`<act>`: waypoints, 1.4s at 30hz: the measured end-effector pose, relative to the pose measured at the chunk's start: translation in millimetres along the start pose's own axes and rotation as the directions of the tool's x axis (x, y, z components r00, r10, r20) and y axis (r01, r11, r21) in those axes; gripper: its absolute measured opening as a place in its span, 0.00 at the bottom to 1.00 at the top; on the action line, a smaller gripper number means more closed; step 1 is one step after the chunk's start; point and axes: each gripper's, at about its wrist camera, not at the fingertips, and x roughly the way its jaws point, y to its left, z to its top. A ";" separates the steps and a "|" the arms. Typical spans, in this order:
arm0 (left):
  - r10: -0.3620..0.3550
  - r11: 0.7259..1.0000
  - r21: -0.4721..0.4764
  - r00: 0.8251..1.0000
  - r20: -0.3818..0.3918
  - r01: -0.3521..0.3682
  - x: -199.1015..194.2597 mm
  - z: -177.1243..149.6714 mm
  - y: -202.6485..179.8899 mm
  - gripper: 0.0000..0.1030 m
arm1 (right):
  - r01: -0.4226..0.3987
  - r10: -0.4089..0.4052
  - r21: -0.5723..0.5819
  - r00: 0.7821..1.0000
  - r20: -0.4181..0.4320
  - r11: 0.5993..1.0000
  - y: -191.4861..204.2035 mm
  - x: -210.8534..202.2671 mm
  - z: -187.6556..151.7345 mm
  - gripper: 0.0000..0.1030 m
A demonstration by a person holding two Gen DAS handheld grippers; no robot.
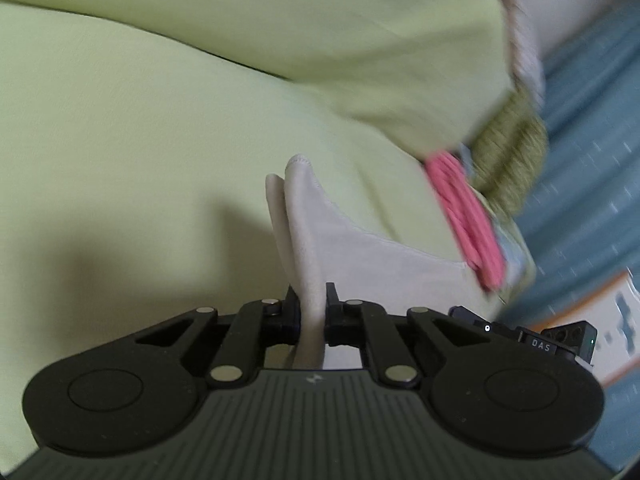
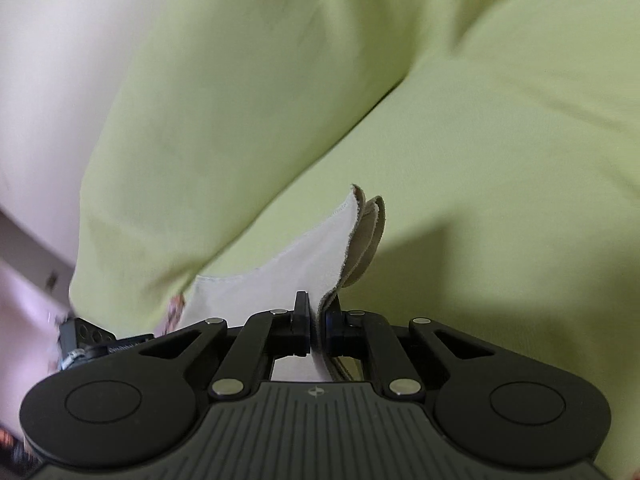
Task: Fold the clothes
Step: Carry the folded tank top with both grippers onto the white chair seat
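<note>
Both grippers are pinched tight on cloth. Left gripper point(image 1: 312, 300) has its two black jaws closed on a corner of the pale cloth point(image 1: 348, 248) — the cloth pokes up between the jaws and sticks out just past them, folded over in two layers. Right gripper point(image 2: 318, 308) does the same with another corner of pale cloth point(image 2: 304, 252), and a few frayed layers stand up right in front of its jaws.

Past each gripper lies a big light green sheet point(image 1: 160, 128), soft and bumpy, filling most of both views point(image 2: 440, 120). In the left view, near the sheet's right edge, sits a blurry pile — something pink point(image 1: 464, 216) and something olive green point(image 1: 508, 152). Beyond that edge is a blue floor point(image 1: 592, 160).
</note>
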 end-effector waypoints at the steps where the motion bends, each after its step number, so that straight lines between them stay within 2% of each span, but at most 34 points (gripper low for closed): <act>1: -0.027 0.999 0.024 0.999 -0.025 0.027 13.0 -1.8 -17.4 0.07 | 0.019 -0.020 0.015 0.999 0.037 1.000 -4.3 -26.2 -4.2 0.06; 3: -0.081 0.992 0.084 0.993 -0.089 0.089 43.8 -9.9 -59.3 0.07 | 0.061 -0.066 0.053 0.991 0.114 0.997 -13.4 -82.1 -13.9 0.06; 5: -0.131 0.978 0.142 0.979 -0.156 0.153 74.7 -21.0 -103.5 0.07 | 0.106 -0.122 0.091 0.974 0.192 0.990 -22.6 -140.3 -26.7 0.06; 7: -0.182 0.953 0.199 0.957 -0.224 0.228 109.3 -37.1 -154.9 0.07 | 0.160 -0.193 0.137 0.941 0.276 0.978 -32.0 -204.7 -43.9 0.06; 9: -0.230 0.921 0.242 0.927 -0.295 0.306 142.7 -57.8 -207.8 0.07 | 0.204 -0.259 0.189 0.900 0.350 0.961 -40.8 -264.3 -62.3 0.06; 11: -0.277 0.886 0.257 0.886 -0.371 0.385 174.9 -83.3 -258.1 0.07 | 0.245 -0.330 0.244 0.845 0.422 0.938 -49.3 -326.6 -84.2 0.06; 13: -0.314 0.849 0.262 0.838 -0.447 0.458 205.6 -110.7 -305.3 0.07 | 0.282 -0.403 0.305 0.781 0.477 0.909 -57.2 -385.8 -107.3 0.06; 16: -0.342 0.797 0.266 0.768 -0.541 0.542 248.1 -152.1 -368.6 0.07 | 0.329 -0.503 0.392 0.681 0.532 0.859 -75.2 -475.0 -137.1 0.06; 18: -0.344 0.768 0.270 0.730 -0.591 0.581 273.1 -176.8 -404.8 0.07 | 0.346 -0.558 0.446 0.619 0.552 0.825 -92.2 -526.0 -151.6 0.06; 21: -0.332 0.734 0.284 0.690 -0.643 0.617 306.0 -207.6 -447.0 0.07 | 0.350 -0.614 0.510 0.541 0.575 0.786 -112.2 -576.8 -170.4 0.06; 24: -0.307 0.716 0.295 0.666 -0.680 0.632 339.0 -232.3 -475.2 0.07 | 0.347 -0.657 0.561 0.478 0.583 0.751 -132.2 -603.2 -184.2 0.06; 27: -0.277 0.708 0.305 0.649 -0.709 0.637 369.6 -253.5 -491.4 0.07 | 0.336 -0.693 0.611 0.443 0.569 0.717 -158.1 -614.4 -189.7 0.06; 30: -0.245 0.700 0.327 0.644 -0.725 0.635 394.6 -269.9 -499.5 0.07 | 0.322 -0.721 0.654 0.429 0.544 0.685 -176.6 -612.4 -199.6 0.06; 32: -0.227 0.697 0.340 0.644 -0.730 0.631 407.4 -275.7 -504.0 0.07 | 0.311 -0.731 0.673 0.430 0.529 0.671 -186.2 -608.7 -203.8 0.06; 35: -0.218 0.709 0.329 0.638 -0.739 0.624 421.2 -279.0 -497.5 0.07 | 0.295 -0.743 0.699 0.435 0.509 0.652 -204.0 -605.6 -202.7 0.06; 42: -0.204 0.708 0.333 0.632 -0.748 0.623 436.2 -280.1 -490.9 0.07 | 0.291 -0.760 0.725 0.442 0.477 0.624 -224.2 -599.9 -198.2 0.07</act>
